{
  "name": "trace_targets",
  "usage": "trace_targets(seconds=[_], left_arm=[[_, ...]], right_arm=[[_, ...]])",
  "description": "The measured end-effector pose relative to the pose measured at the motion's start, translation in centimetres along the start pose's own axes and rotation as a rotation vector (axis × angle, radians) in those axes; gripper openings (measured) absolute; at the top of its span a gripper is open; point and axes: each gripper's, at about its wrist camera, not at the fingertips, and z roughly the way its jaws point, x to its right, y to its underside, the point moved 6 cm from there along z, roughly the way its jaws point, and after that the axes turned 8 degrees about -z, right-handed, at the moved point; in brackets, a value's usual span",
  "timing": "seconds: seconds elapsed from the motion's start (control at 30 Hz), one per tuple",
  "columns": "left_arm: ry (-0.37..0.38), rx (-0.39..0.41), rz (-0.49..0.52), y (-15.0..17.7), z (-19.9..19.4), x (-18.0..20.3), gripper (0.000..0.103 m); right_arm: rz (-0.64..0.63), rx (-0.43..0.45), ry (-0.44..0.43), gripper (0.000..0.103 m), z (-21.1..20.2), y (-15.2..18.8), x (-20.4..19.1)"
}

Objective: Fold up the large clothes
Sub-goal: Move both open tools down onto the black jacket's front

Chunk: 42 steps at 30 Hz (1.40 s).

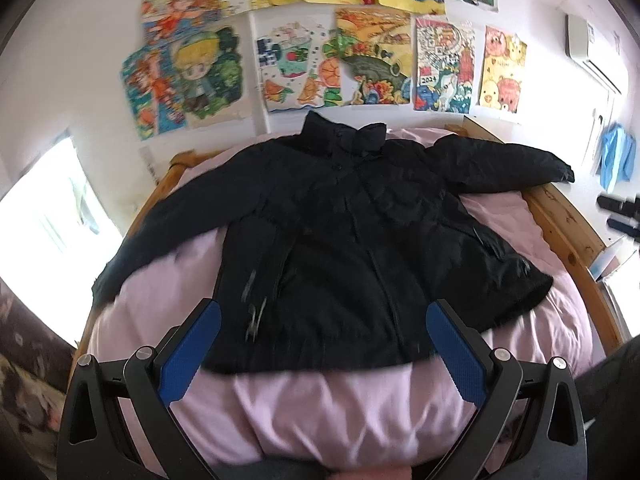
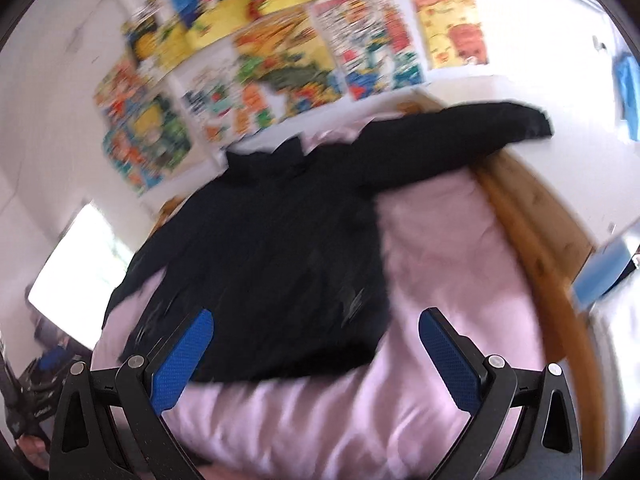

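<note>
Left wrist view: black jacket (image 1: 352, 240) flat on pink bedding (image 1: 320, 412), both grippers (image 1: 323, 354) (image 2: 316, 354) wide open, empty; best grab a sleeve (image 1: 516, 168) cuff first, fold inward

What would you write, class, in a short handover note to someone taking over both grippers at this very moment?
Left gripper: open, holding nothing, near the jacket's hem.
Right gripper: open, holding nothing, near the hem's right corner.
Jacket: black, lying flat, front up, on the pink bedding, collar toward the wall, both sleeves spread out.
Done: jacket laid out.
Left: every fold, probably sleeves inward first.
</note>
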Motion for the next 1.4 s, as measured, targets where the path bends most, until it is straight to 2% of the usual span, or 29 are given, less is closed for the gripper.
trace_targets(seconds=[0.1, 0.23, 0.47, 0.67, 0.8, 0.87, 1.0, 1.03, 1.07, 1.17, 1.2, 1.23, 1.4], left_arm=[[0.016, -0.003, 0.055, -3.3, 3.1, 1.4, 0.101], [0.087, 0.007, 0.099, -6.9, 8.1, 3.9, 0.101], [0.208, -0.022, 0.152, -10.3, 17.8, 8.2, 0.101], [0.265, -0.065, 0.102, -12.7, 25.9, 10.0, 0.101], [0.264, -0.096, 0.033, -13.1, 31.1, 8.9, 0.101], [0.268, -0.136, -0.016, -12.9, 33.2, 8.0, 0.101], [0.294, -0.2, -0.13, -13.1, 35.6, 5.1, 0.101], [0.311, -0.208, -0.156, -13.5, 35.4, 4.4, 0.101], [0.326, -0.21, -0.174, -14.0, 35.1, 3.8, 0.101], [0.377, -0.194, -0.213, -16.4, 33.3, 1.9, 0.101], [0.387, -0.181, -0.216, -17.6, 32.4, 1.1, 0.101], [0.388, -0.164, -0.218, -18.8, 31.6, 0.2, 0.101], [0.371, -0.091, -0.26, -22.5, 27.9, -3.7, 0.101]], right_arm=[[0.034, -0.008, -0.012, 0.103, 1.9, -3.5, 3.2], [0.174, 0.001, -0.016, 0.103, 6.1, -6.8, 8.1], [0.498, 0.056, -0.063, 0.103, 15.4, -8.7, 16.3], [0.692, 0.216, 0.032, 0.091, 21.3, -8.6, 22.3], [0.782, 0.3, 0.055, 0.084, 24.2, -9.1, 25.2], [0.793, 0.344, 0.075, 0.073, 24.5, -9.4, 25.9], [0.802, 0.36, 0.18, 0.023, 24.6, -10.2, 27.3], [0.785, 0.363, 0.195, 0.016, 24.4, -10.5, 27.0], [0.742, 0.368, 0.222, 0.013, 24.1, -11.1, 26.6], [0.489, 0.433, 0.322, 0.01, 22.4, -14.9, 23.0], [0.354, 0.463, 0.367, 0.009, 21.7, -16.8, 20.8], [0.274, 0.477, 0.389, 0.009, 21.4, -17.8, 19.3], [-0.159, 0.554, 0.432, 0.008, 21.2, -22.7, 8.2]])
